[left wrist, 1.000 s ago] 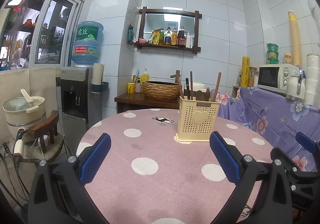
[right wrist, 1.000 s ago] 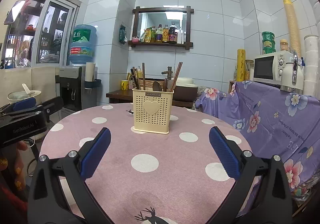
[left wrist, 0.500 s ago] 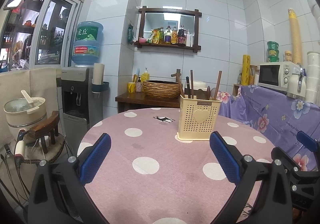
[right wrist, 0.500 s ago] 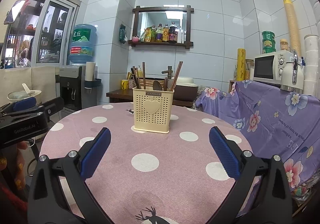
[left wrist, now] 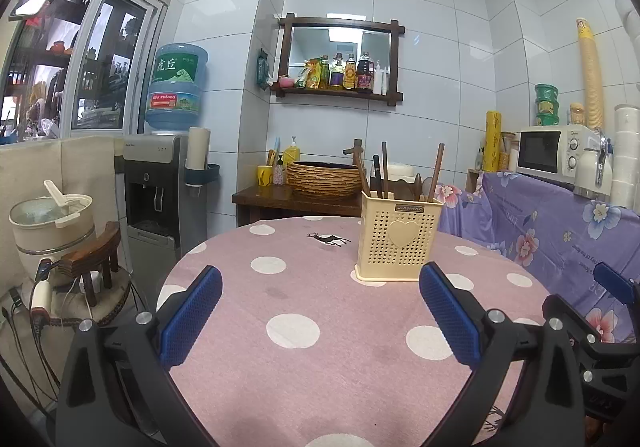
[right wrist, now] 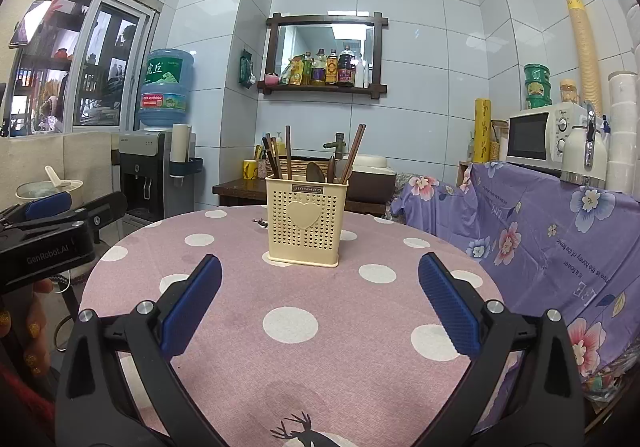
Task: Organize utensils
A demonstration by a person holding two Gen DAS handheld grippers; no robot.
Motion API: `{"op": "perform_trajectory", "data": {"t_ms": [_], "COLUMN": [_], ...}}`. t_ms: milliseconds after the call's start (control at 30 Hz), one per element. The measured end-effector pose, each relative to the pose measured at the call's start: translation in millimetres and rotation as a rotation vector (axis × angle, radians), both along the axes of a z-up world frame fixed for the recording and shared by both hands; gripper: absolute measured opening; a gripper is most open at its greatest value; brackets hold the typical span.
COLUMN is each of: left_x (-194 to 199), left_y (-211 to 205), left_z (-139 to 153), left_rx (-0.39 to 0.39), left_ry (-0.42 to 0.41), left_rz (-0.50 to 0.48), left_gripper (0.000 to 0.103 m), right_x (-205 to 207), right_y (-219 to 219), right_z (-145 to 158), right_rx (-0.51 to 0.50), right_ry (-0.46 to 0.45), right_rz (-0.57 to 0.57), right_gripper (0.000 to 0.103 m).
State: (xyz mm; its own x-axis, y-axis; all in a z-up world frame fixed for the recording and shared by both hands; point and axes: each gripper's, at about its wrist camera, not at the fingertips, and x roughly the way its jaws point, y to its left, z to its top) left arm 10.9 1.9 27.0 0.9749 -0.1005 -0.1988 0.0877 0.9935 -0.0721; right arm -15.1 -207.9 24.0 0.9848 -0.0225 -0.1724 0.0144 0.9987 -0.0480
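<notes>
Tabletop (right wrist: 360,327): round, pink, white dots | caddy (right wrist: 306,221): upright mid-tabletop, holding utensils (right wrist: 352,153), ahead of both tongs, apart | left tongs (left wrist: 320,321): level, low, wide, empty | right tongs (right wrist: 320,321): level, wide, empty, caddy centred between fingers

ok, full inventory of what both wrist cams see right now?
utensil holder: 1, cream, perforated, heart on front, upright mid-table
chopsticks: several, dark brown, standing in the holder
spoons: at least 2, brown, in the holder
round table: 1, pink cloth with white dots, deer prints
water dispenser: 1, grey, blue bottle on top, left wall
wall shelf: 1, dark wood, mirror and bottles
wicker basket: 1, brown, on the side table
microwave: 1, white, right counter
floral cloth: 1, purple, draped on the right
left gripper: blue pads, open, empty
right gripper: blue pads, open, empty
</notes>
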Motion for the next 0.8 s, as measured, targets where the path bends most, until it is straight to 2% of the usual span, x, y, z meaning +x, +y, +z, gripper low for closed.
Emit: {"op": "perform_trajectory", "data": {"t_ms": [800], "left_x": [0.8], "left_y": [0.6], "left_z": [-0.8], "left_rx": [0.008], "left_ry": [0.014], "left_rz": [0.002], "left_gripper": [0.098], "right_x": [-0.3], "right_y": [0.2], "right_z": [-0.5], "right_rx": [0.001], "right_ry": [0.003], "right_rz": [0.000], "right_gripper": [0.097]}}
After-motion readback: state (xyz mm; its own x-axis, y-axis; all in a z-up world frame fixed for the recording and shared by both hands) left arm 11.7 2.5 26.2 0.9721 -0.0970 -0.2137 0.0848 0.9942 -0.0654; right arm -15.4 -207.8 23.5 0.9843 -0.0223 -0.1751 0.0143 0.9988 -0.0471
